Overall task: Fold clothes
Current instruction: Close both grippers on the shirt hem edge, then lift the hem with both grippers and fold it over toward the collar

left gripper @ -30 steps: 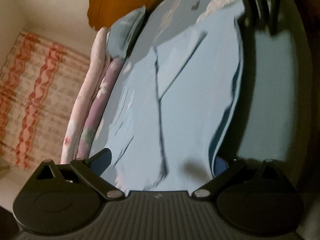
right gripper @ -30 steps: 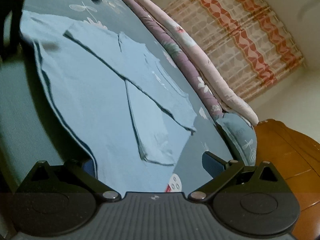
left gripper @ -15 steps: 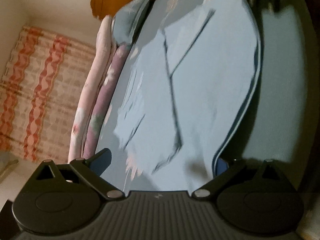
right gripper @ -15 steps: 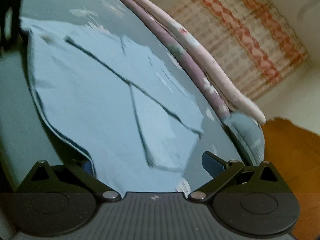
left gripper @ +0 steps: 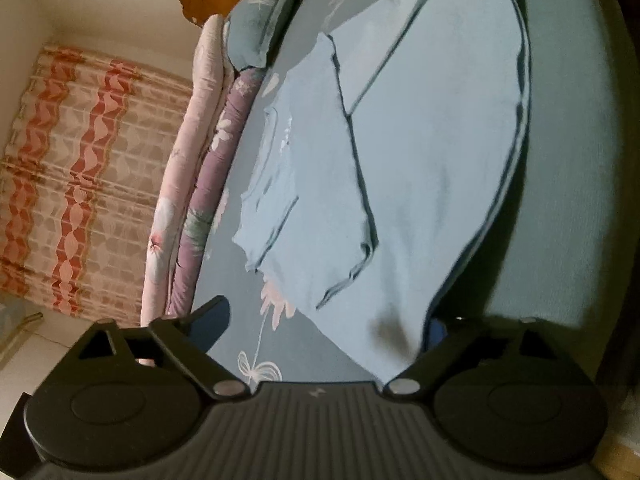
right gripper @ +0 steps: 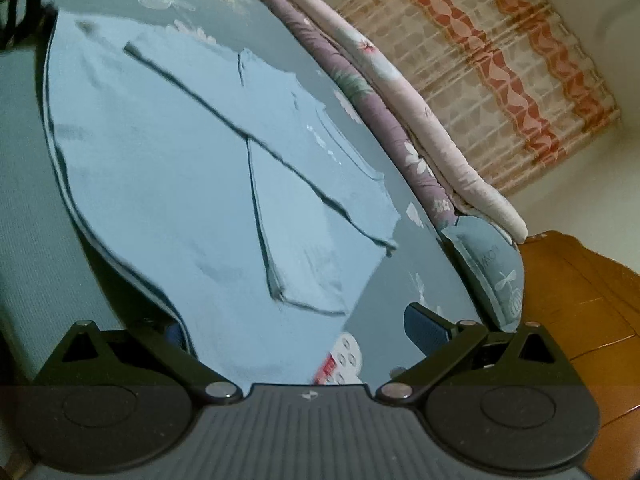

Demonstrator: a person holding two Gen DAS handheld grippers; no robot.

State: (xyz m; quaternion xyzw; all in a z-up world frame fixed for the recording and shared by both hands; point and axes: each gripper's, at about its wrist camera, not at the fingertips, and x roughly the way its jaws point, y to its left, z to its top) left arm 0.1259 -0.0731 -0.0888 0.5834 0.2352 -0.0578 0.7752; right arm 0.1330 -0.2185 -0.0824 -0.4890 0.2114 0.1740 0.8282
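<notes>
Left gripper (left gripper: pixel 320 320) fingers spread wide, right gripper (right gripper: pixel 300 326) fingers likewise spread

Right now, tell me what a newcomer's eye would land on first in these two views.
First the light blue shirt, spread across the dark bedsheet with its sleeves folded in. Both grippers, left and right, sit wide open at its near edge. Next, rolled floral quilts along the bed's far side, and the red-patterned curtain behind them.
</notes>
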